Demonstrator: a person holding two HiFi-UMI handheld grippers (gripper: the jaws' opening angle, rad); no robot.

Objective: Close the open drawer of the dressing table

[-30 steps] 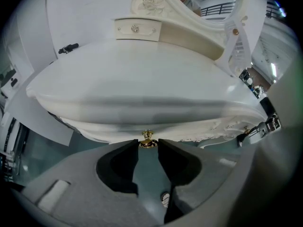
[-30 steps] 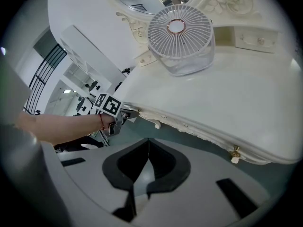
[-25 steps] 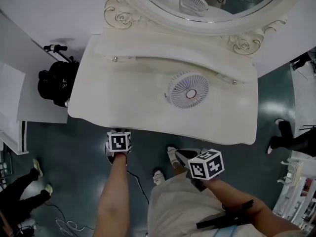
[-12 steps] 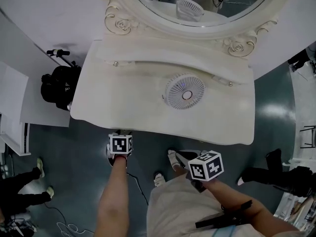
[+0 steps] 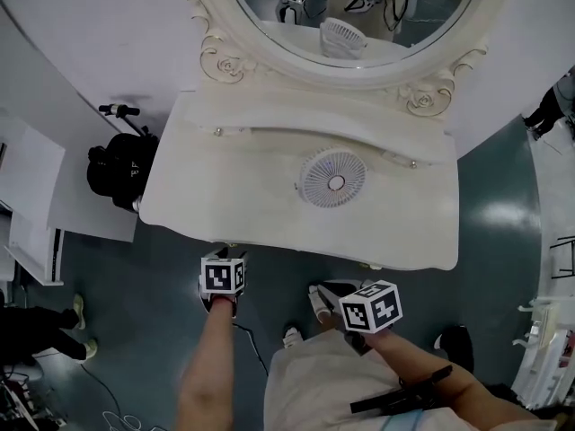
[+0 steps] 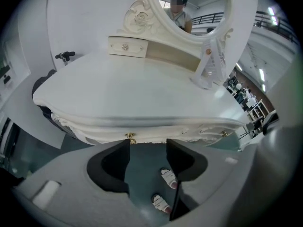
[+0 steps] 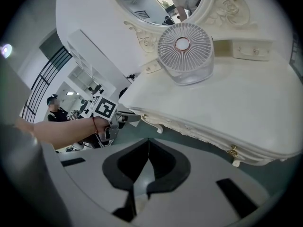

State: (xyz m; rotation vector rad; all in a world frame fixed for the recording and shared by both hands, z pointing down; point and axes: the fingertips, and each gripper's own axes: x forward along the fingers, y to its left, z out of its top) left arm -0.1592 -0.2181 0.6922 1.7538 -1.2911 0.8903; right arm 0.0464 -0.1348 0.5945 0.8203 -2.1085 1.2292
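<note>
The white dressing table [image 5: 225, 196] stands under its oval mirror [image 5: 359, 7]. Its carved front [image 6: 156, 132] runs in one line below the top, and no drawer juts out in the head view. A small gold knob [image 6: 129, 136] sits on that front, just beyond the tip of my left gripper's left jaw. My left gripper [image 6: 147, 143] is open and holds nothing; it hangs in front of the table's front left edge [image 5: 223, 251]. My right gripper [image 7: 148, 142] is shut and empty, further back from the front, its marker cube [image 5: 370, 305] beside my body. A second gold knob [image 7: 233, 150] shows on the front at the right.
A white round fan [image 5: 334, 179] stands on the table top. Small drawers [image 6: 128, 46] sit at the back below the mirror. A black bag with a stand [image 5: 117, 171] and white panels [image 5: 36, 196] are left of the table. My shoes [image 6: 168, 176] are on the green floor.
My left gripper has drawn back a little from the table's front edge. The head view has tilted so more of the mirror shows. The right gripper has barely moved.
</note>
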